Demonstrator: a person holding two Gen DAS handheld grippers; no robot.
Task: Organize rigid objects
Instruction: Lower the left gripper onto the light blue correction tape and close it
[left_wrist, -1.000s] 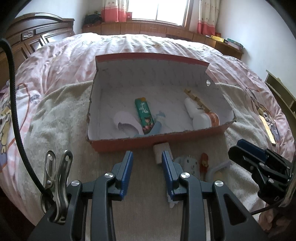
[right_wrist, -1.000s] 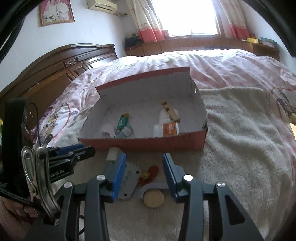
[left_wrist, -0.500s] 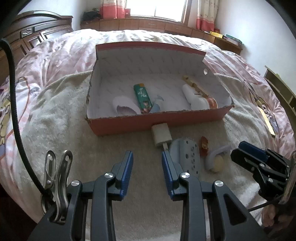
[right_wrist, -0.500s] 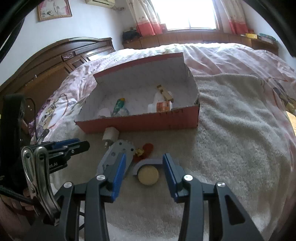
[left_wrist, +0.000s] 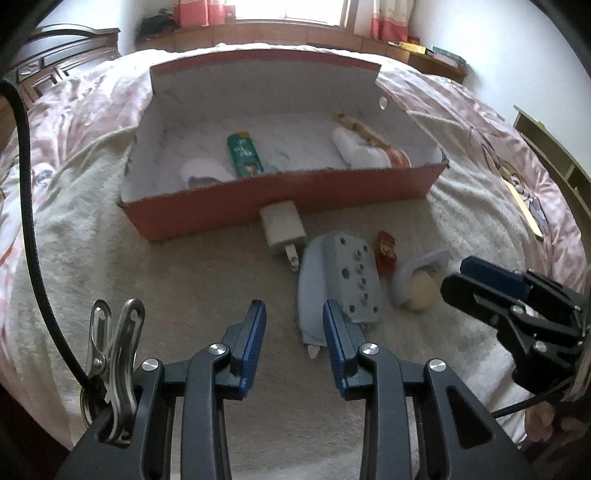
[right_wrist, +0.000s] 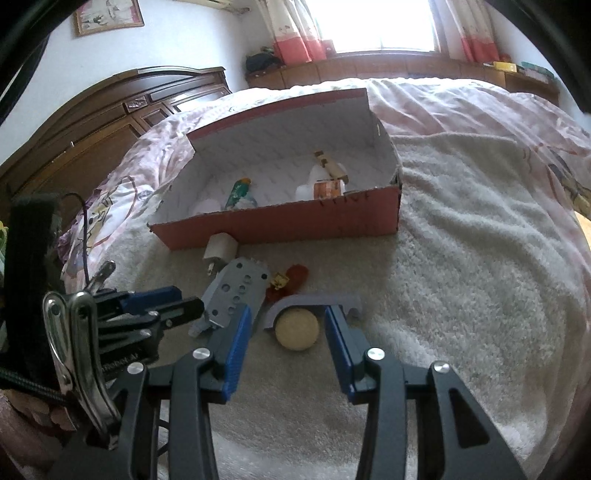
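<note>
risk: snagging the blanket (right_wrist: 461, 229) or knocking the grey arch (right_wrist: 314, 301) | right fingers (right_wrist: 284, 328) spread, empty, flanking the cream disc (right_wrist: 297, 328) on the bed | left fingers (left_wrist: 293, 325) spread, empty beside grey perforated block (left_wrist: 354, 277) | red box (right_wrist: 280, 225) beyond

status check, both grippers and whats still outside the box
Left gripper and right gripper open, empty. Charger, grey plate, red toy, round puck outside box. Nothing blocking.

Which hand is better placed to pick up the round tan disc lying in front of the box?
Right. The right tool is open, with the tan disc framed between its fingers; the left tool points toward the grey perforated plate instead.
</note>
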